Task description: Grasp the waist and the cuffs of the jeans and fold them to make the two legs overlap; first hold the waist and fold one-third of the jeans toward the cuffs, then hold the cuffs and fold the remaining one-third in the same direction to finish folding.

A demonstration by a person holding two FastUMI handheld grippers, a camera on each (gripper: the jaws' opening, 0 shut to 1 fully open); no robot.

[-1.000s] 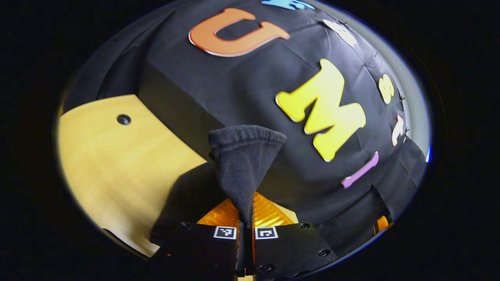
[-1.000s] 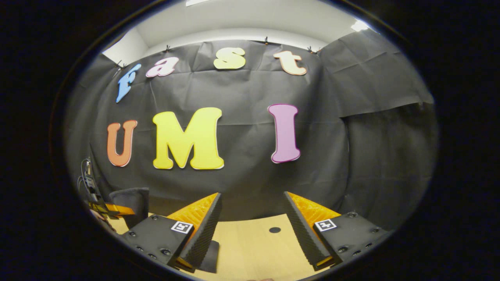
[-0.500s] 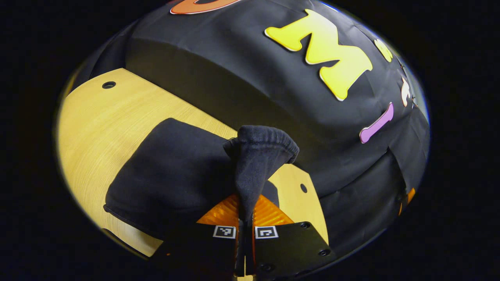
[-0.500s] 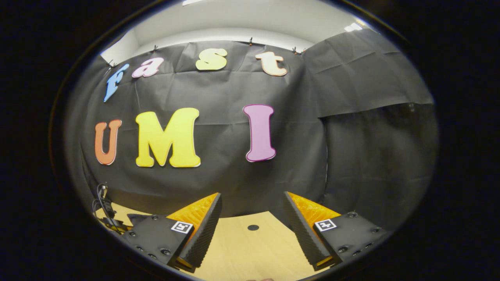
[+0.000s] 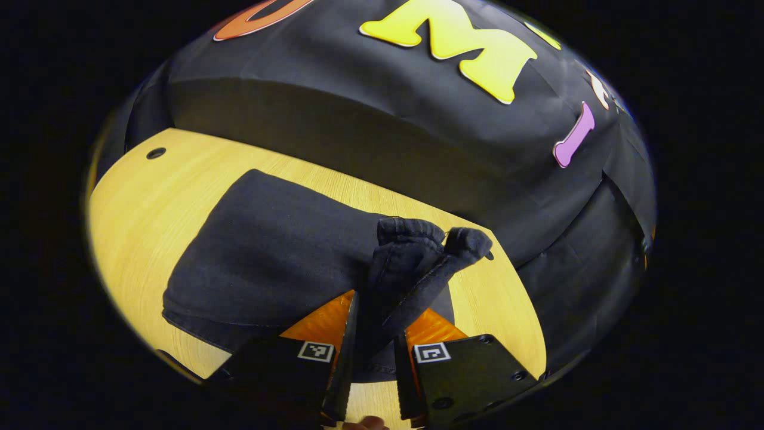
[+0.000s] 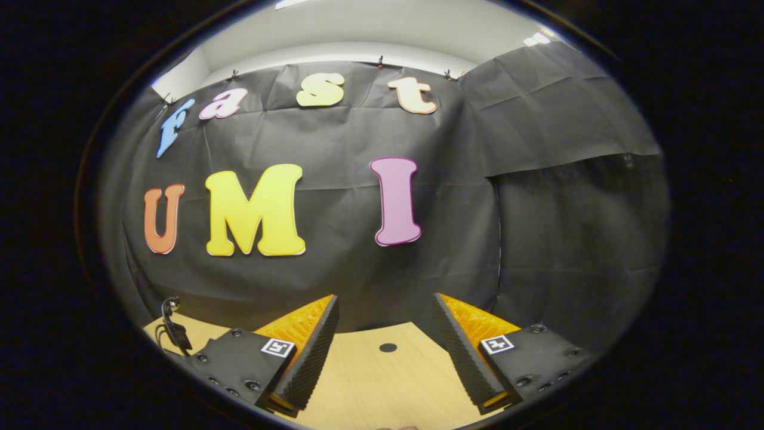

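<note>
both your grippers sit over the table (image 6: pixel 370 388). your left gripper (image 5: pixel 375 352) has its jaws a little apart around the jeans (image 5: pixel 280 263) cuffs (image 5: pixel 433 242); your right gripper (image 6: pixel 385 352) is spread wide, holding nothing.

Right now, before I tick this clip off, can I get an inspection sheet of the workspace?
Surface: wooden table with a small round hole.
Job's things: dark jeans lying folded on the table, bunched cuffs just beyond the left gripper.
Clutter: nothing seen.
Grippers: left gripper slightly open around the cuff fabric; right gripper open, empty, above bare table.
Cables: a dark cable at the table's left edge.
Surroundings: black cloth wall, pale ceiling.
</note>
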